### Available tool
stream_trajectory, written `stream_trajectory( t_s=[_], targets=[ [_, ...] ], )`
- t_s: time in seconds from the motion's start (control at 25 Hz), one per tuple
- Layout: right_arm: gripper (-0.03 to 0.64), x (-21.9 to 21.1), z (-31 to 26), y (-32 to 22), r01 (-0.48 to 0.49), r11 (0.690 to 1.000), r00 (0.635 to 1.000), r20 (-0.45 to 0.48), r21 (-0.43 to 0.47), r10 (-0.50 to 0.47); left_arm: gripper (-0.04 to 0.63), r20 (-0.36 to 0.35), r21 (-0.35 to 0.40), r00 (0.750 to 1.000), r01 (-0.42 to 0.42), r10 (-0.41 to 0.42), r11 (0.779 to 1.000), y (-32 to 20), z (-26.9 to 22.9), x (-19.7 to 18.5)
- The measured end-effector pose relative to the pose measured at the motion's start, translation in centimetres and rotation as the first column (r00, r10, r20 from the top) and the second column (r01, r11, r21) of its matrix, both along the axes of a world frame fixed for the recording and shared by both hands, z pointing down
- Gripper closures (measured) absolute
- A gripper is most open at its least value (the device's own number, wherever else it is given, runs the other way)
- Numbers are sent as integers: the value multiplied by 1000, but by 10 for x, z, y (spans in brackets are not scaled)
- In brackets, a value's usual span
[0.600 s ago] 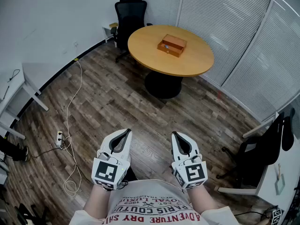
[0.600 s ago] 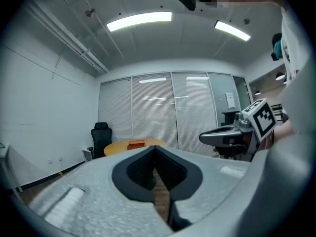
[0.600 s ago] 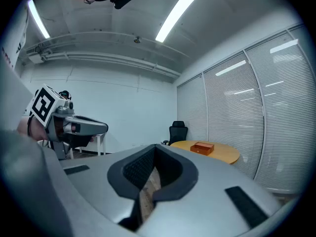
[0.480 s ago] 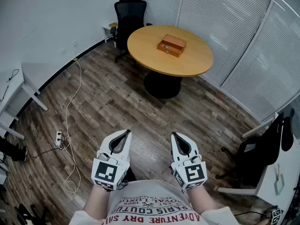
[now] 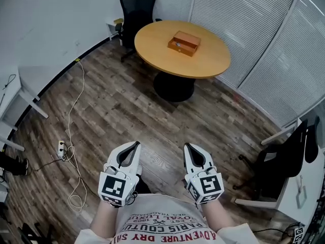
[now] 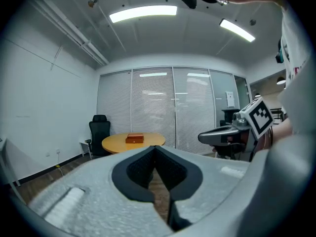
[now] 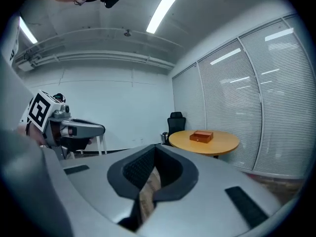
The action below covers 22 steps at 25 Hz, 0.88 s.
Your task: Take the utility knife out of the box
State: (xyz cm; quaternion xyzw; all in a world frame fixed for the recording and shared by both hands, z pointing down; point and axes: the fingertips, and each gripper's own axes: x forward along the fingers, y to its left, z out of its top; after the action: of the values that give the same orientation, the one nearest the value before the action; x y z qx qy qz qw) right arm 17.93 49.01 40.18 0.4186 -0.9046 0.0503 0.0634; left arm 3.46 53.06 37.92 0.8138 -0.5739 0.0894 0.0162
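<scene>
- left claw [image 5: 136, 143] pressed together, nothing in it.
- right claw [image 5: 187, 145] pressed together, nothing in it.
- wooden box [image 5: 184, 42] on round counter [image 5: 203, 62], well apart from both.

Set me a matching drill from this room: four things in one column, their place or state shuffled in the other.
Things:
1. box
2. office chair
3. white cable
4. right gripper

Places or states:
a. lying on the wooden floor
b. shut, nothing between its jaws
c. on the round table
d. standing beyond the table

Pairs: 1-c, 2-d, 3-a, 4-b.
</scene>
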Motion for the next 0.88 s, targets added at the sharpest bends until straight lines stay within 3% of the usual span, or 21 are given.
stream_trajectory(
  t_s=[0.28, 0.6, 0.88],
  targets=[
    [607, -26, 13, -44, -40, 999, 998, -57, -36, 38, 601, -29, -27, 999, -15, 14, 1000, -50, 10, -36],
    [607, -91, 18, -125, -127, 987, 991, -48, -98, 123, 601, -40, -27, 998, -59, 58, 998, -131, 8, -115],
    [607, -147, 9, -176, -164, 984, 983, -94, -68, 157, 600, -38, -12, 996, -85, 85, 996, -187, -1, -180]
  ],
)
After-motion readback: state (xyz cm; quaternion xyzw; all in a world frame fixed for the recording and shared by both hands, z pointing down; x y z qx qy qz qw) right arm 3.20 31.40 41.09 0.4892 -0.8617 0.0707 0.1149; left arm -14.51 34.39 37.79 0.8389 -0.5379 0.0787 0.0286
